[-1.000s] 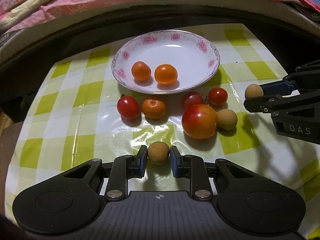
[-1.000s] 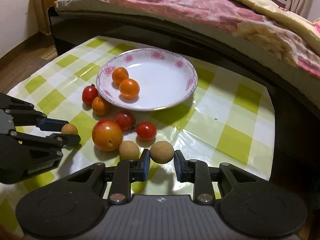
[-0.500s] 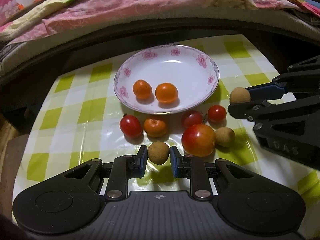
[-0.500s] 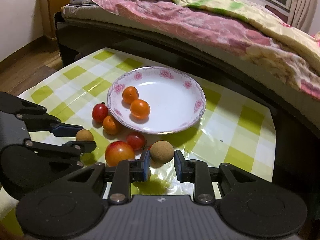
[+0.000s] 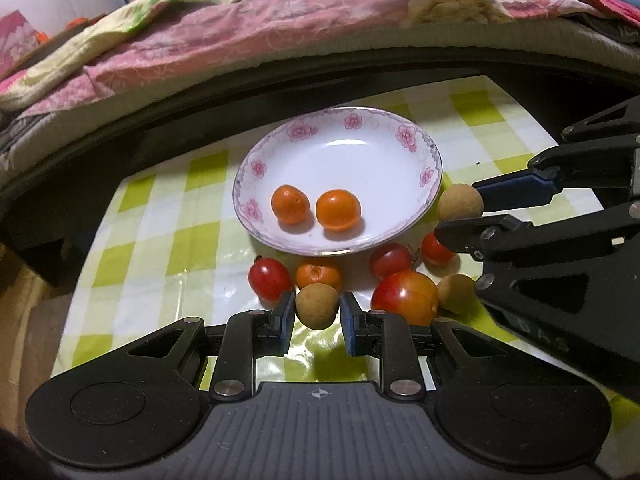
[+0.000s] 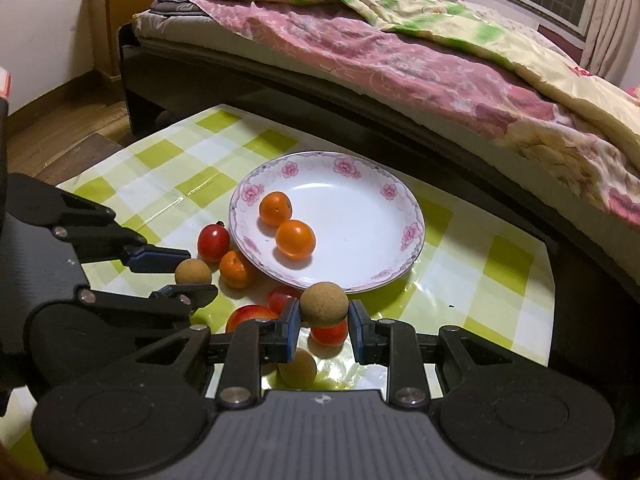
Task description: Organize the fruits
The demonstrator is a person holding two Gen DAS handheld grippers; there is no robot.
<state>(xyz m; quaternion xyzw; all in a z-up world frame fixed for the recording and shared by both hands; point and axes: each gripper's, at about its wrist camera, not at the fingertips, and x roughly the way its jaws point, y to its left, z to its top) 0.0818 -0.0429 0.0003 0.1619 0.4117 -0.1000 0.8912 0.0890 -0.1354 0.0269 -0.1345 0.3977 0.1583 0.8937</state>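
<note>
My left gripper [image 5: 317,312] is shut on a tan longan [image 5: 317,305], held above the tablecloth; it also shows in the right wrist view [image 6: 193,273]. My right gripper [image 6: 324,315] is shut on a second longan [image 6: 324,305], seen in the left wrist view [image 5: 460,203] beside the plate's right rim. The white floral plate [image 5: 400,148] holds two small oranges [image 5: 338,209]. In front of it lie a third orange [image 5: 319,274], cherry tomatoes [image 5: 269,279], a large red-yellow fruit [image 5: 405,298] and another longan [image 5: 456,293].
The table with a green-checked cloth [image 6: 496,280] stands against a dark bed frame [image 6: 360,92] with pink bedding. Wooden floor [image 6: 60,128] lies off the table's left edge.
Both grippers have risen and drawn back with their longans still held. The plate and fruit now look smaller and lower in both views.
</note>
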